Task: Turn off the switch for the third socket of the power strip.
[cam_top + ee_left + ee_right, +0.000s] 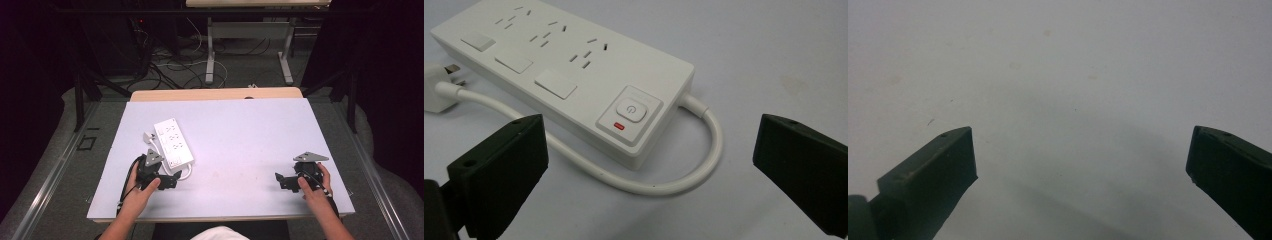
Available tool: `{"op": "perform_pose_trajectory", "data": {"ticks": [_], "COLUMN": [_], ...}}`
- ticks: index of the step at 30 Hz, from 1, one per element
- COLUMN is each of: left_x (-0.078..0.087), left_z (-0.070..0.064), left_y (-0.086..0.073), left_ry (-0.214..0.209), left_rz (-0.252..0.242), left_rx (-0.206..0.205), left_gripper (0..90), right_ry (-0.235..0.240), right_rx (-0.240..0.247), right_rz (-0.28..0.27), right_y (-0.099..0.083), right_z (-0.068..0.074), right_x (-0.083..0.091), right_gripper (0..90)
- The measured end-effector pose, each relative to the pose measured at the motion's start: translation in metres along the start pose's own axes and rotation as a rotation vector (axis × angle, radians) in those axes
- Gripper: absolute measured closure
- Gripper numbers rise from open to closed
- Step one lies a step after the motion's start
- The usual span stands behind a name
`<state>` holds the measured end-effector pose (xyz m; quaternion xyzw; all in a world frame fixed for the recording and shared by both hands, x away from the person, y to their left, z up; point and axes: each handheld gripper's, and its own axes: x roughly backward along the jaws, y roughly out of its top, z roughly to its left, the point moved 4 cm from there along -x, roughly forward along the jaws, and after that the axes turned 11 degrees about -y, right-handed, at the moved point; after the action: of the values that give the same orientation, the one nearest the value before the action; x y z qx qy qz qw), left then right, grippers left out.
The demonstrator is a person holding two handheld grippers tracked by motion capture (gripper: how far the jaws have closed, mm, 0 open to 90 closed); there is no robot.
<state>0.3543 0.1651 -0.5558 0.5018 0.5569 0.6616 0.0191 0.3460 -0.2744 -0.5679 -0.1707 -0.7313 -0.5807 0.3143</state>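
Writing is scarce: the white power strip carries no readable brand, just a power symbol on its square button with a small red mark beneath it, and three plain rocker switches beside three rows of sockets. In the high view the power strip lies left of centre on the pale table cover, well clear of every edge, with wide bare surface stretching to the right. Its white cord loops from the near end back toward the plug at the left edge of the left gripper view. The left gripper sits just below the strip, jaws spread wide, holding nothing. The right gripper rests in the lower right of the high view, well apart, also wide open over bare cover.
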Motion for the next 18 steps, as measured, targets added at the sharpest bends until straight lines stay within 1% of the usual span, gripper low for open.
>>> {"op": "perform_pose_trajectory", "data": {"ticks": [1,2,4,5,7,9,13,14,16,18], "left_x": [-0.0004,-0.0015,-0.0017,-0.0028,-0.0031,-0.0050,-0.0081,-0.0092,-0.0094,-0.0097], "left_z": [-0.0004,-0.0014,-0.0018,-0.0026,-0.0031,-0.0029,-0.0025,-0.0031,-0.0037,-0.0034], "left_y": [-0.0005,-0.0007,-0.0013,-0.0015,-0.0027,-0.0036,-0.0059,-0.0061,-0.0065,-0.0060], "left_ry": [0.001,0.001,0.003,0.003,-0.002,-0.002,-0.010,-0.010,-0.010,-0.012], "left_rz": [0.001,-0.009,-0.002,-0.010,0.004,-0.004,0.008,0.003,0.006,0.000], "left_rx": [-0.005,-0.004,-0.015,-0.012,-0.013,-0.018,-0.021,-0.018,-0.016,-0.020], "left_gripper": [1.2,1.3,1.3,1.3,1.3,1.3,1.3,1.3,1.3,1.3], "right_ry": [0.004,0.005,0.001,0.001,0.003,0.007,0.007,0.010,0.010,0.009], "right_rx": [-0.001,0.001,0.006,0.006,0.002,0.003,0.006,-0.003,0.003,-0.001], "right_rz": [0.002,0.001,-0.002,-0.003,-0.003,-0.003,-0.001,0.005,0.003,0.004], "right_y": [-0.0002,-0.0003,-0.0002,-0.0001,-0.0001,-0.0003,-0.0006,-0.0007,-0.0007,-0.0007], "right_z": [0.0002,0.0003,0.0002,0.0002,0.0004,0.0003,0.0005,0.0016,0.0016,0.0015], "right_x": [-0.0004,-0.0006,-0.0007,-0.0006,-0.0006,-0.0010,-0.0019,-0.0019,-0.0021,-0.0023], "right_gripper": [0.0,0.0,0.0,0.0,0.0,0.0,0.0,0.0,0.0,0.0]}}
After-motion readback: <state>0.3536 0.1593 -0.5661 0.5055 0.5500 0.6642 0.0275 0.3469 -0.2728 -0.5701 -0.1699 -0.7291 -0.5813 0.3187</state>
